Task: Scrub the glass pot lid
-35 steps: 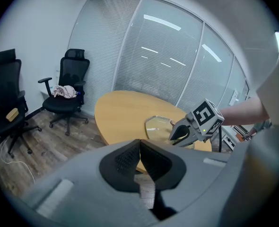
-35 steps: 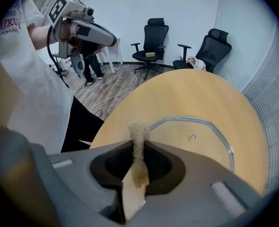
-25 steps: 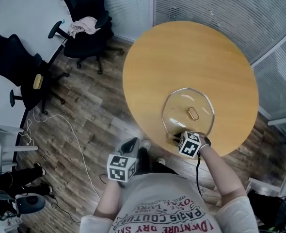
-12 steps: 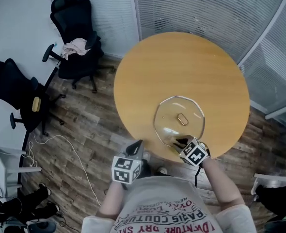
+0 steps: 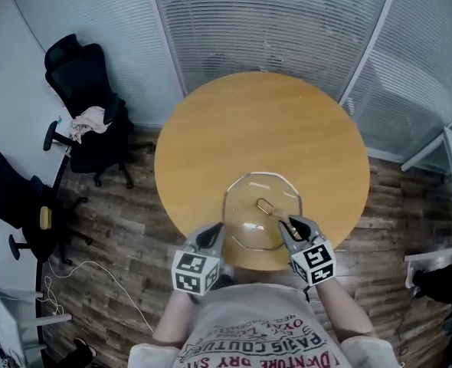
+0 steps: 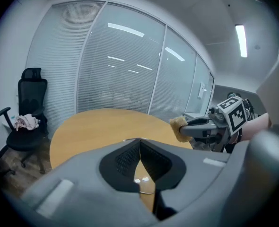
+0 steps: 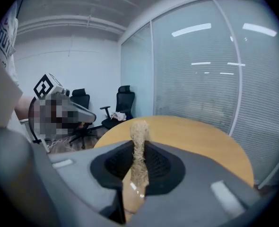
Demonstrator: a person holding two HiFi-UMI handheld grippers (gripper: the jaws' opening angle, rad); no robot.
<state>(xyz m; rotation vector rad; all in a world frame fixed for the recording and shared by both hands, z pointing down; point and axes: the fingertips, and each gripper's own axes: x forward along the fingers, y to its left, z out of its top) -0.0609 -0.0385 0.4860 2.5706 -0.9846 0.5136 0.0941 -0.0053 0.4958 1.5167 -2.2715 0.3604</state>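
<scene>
Glass pot lid (image 5: pixel 258 213) flat on round table (image 5: pixel 264 121).
Left gripper (image 5: pixel 210 235) clenched, empty; right gripper (image 5: pixel 290 228) grasping tan scrub pad (image 7: pixel 139 148).

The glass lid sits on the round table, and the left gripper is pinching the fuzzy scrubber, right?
Not quite. The right gripper pinches the fuzzy scrubber, as the right gripper view shows; the left gripper is shut on nothing. The glass lid does sit on the round table.
</scene>
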